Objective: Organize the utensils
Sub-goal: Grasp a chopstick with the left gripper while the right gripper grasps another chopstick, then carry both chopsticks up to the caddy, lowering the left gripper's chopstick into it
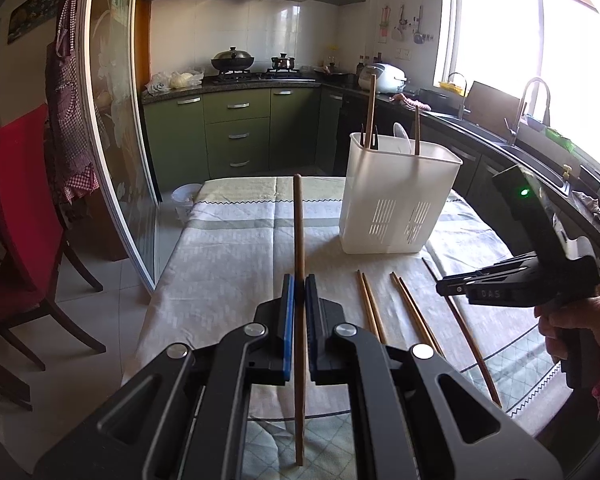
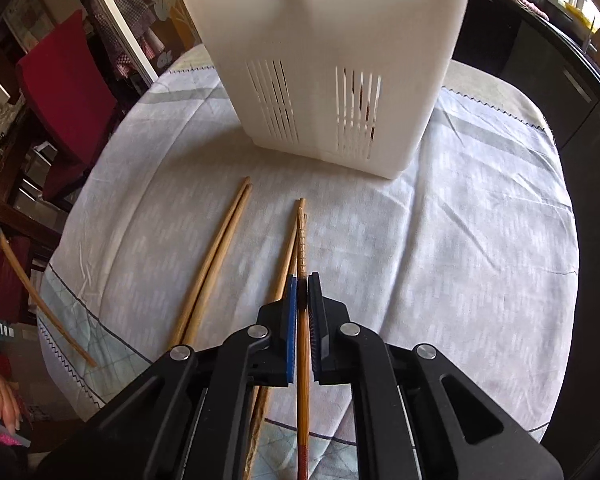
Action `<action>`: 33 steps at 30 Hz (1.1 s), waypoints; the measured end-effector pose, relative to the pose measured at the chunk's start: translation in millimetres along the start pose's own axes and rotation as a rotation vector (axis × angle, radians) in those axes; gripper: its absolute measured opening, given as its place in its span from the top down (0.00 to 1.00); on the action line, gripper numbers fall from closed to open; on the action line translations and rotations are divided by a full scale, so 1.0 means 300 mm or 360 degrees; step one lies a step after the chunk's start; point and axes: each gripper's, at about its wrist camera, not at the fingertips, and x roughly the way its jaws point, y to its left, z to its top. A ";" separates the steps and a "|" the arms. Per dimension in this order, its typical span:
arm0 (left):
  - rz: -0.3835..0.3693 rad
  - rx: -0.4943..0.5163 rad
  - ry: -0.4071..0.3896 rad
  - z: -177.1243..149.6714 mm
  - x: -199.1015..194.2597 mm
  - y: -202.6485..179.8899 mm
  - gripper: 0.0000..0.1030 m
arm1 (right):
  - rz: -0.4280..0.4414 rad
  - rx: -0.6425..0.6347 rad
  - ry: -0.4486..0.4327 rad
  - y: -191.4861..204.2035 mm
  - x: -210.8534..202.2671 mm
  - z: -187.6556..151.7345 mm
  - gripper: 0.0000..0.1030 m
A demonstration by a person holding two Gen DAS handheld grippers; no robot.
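Note:
My left gripper [image 1: 299,294] is shut on a brown chopstick [image 1: 298,224] and holds it above the table, pointing toward the white slotted utensil holder [image 1: 396,204]. The holder has chopsticks and other utensils standing in it. My right gripper [image 2: 302,292] is shut on another chopstick [image 2: 302,248], low over the cloth, in front of the holder [image 2: 332,72]. It also shows in the left wrist view [image 1: 444,286] at the right. A chopstick pair [image 2: 216,256] lies to its left, and a single chopstick [image 2: 286,256] lies right beside it.
The table [image 2: 480,220] has a pale patterned cloth. More chopsticks [image 1: 416,312] lie on it in front of the holder. A red chair [image 1: 16,216] stands at the left. Kitchen counters and a sink [image 1: 520,140] run along the right.

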 end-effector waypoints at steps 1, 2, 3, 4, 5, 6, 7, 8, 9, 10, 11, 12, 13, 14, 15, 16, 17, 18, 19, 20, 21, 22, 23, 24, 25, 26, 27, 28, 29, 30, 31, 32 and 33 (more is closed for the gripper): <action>-0.0001 -0.0003 -0.0006 0.003 -0.006 0.000 0.95 | 0.0019 0.0011 -0.0055 -0.010 -0.041 -0.005 0.94; -0.0003 -0.0009 -0.0011 0.005 -0.012 0.003 0.95 | 0.0043 0.0021 -0.0115 -0.012 -0.084 -0.010 0.94; -0.0004 -0.0012 -0.0017 0.008 -0.018 0.005 0.95 | 0.0056 0.0028 -0.0172 -0.013 -0.124 -0.013 0.94; -0.0005 -0.0014 -0.0022 0.010 -0.024 0.004 0.95 | 0.0065 0.0033 -0.0229 -0.015 -0.166 -0.022 0.94; -0.0006 -0.0014 -0.0027 0.013 -0.031 0.003 0.95 | 0.0075 0.0035 -0.0280 -0.014 -0.206 -0.036 0.94; -0.0006 -0.0009 -0.0033 0.014 -0.036 0.001 0.95 | 0.0084 0.0039 -0.0324 -0.017 -0.244 -0.051 0.94; -0.0008 -0.0002 -0.0038 0.015 -0.041 -0.002 0.95 | 0.0091 0.0043 -0.0362 -0.032 -0.286 -0.075 0.94; -0.0010 0.0003 -0.0043 0.015 -0.046 -0.005 0.95 | 0.0101 0.0046 -0.0392 -0.038 -0.316 -0.095 0.94; -0.0011 0.0010 -0.0044 0.014 -0.049 -0.007 0.95 | 0.0112 0.0048 -0.0417 -0.041 -0.340 -0.113 0.94; -0.0015 0.0012 -0.0042 0.014 -0.051 -0.008 0.95 | 0.0123 0.0052 -0.0441 -0.042 -0.362 -0.132 0.94; -0.0019 0.0009 -0.0039 0.013 -0.053 -0.008 0.95 | 0.0131 0.0052 -0.0463 -0.038 -0.381 -0.148 0.94; -0.0023 0.0004 -0.0035 0.013 -0.054 -0.007 0.95 | 0.0139 0.0053 -0.0482 -0.045 -0.402 -0.174 0.94; -0.0023 0.0002 -0.0034 0.013 -0.056 -0.007 0.95 | 0.0148 0.0055 -0.0498 -0.066 -0.419 -0.188 0.94; -0.0022 0.0003 -0.0035 0.013 -0.059 -0.008 0.95 | 0.0156 0.0059 -0.0516 -0.072 -0.440 -0.210 0.94; -0.0020 0.0003 -0.0037 0.013 -0.061 -0.008 0.95 | 0.0159 0.0061 -0.0535 -0.070 -0.450 -0.223 0.94; -0.0022 0.0002 -0.0038 0.014 -0.061 -0.007 0.95 | 0.0161 0.0063 -0.0555 -0.068 -0.459 -0.236 0.94; -0.0023 0.0004 -0.0040 0.014 -0.065 -0.007 0.95 | 0.0164 0.0065 -0.0576 -0.069 -0.473 -0.250 0.94; -0.0021 0.0006 -0.0046 0.015 -0.070 -0.007 0.95 | 0.0163 0.0064 -0.0597 -0.067 -0.490 -0.268 0.94; -0.0020 0.0009 -0.0052 0.016 -0.075 -0.009 0.95 | 0.0160 0.0060 -0.0618 -0.066 -0.505 -0.284 0.94; -0.0021 0.0012 -0.0057 0.016 -0.080 -0.010 0.95 | 0.0158 0.0057 -0.0641 -0.062 -0.519 -0.295 0.94; -0.0023 0.0014 -0.0060 0.017 -0.085 -0.010 0.95 | 0.0155 0.0053 -0.0661 -0.060 -0.531 -0.302 0.94; -0.0025 0.0016 -0.0063 0.018 -0.089 -0.013 0.95 | 0.0153 0.0050 -0.0681 -0.057 -0.544 -0.310 0.94; -0.0026 0.0017 -0.0068 0.019 -0.093 -0.014 0.95 | 0.0149 0.0047 -0.0699 -0.055 -0.556 -0.317 0.94; -0.0026 0.0019 -0.0073 0.021 -0.097 -0.015 0.95 | 0.0144 0.0043 -0.0713 -0.055 -0.565 -0.319 0.94; -0.0026 0.0021 -0.0076 0.024 -0.099 -0.018 0.95 | 0.0142 0.0041 -0.0727 -0.055 -0.574 -0.322 0.94; -0.0025 0.0024 -0.0080 0.028 -0.102 -0.021 0.95 | 0.0142 0.0041 -0.0739 -0.055 -0.583 -0.323 0.94; -0.0025 0.0028 -0.0084 0.031 -0.105 -0.025 0.95 | 0.0143 0.0041 -0.0749 -0.058 -0.592 -0.321 0.94; -0.0025 0.0029 -0.0090 0.037 -0.107 -0.025 0.95 | 0.0142 0.0041 -0.0759 -0.059 -0.600 -0.319 0.94; -0.0028 0.0029 -0.0093 0.043 -0.108 -0.026 0.95 | 0.0139 0.0040 -0.0768 -0.060 -0.610 -0.315 0.94; -0.0032 0.0031 -0.0095 0.050 -0.109 -0.027 0.95 | 0.0139 0.0041 -0.0776 -0.066 -0.615 -0.309 0.94; -0.0035 0.0033 -0.0098 0.058 -0.110 -0.030 0.95 | 0.0137 0.0041 -0.0782 -0.068 -0.622 -0.303 0.94; -0.0041 0.0036 -0.0101 0.068 -0.111 -0.034 0.95 | 0.0134 0.0038 -0.0786 -0.069 -0.627 -0.297 0.94; -0.0047 0.0040 -0.0105 0.081 -0.110 -0.039 0.95 | 0.0135 0.0036 -0.0791 -0.071 -0.634 -0.289 0.94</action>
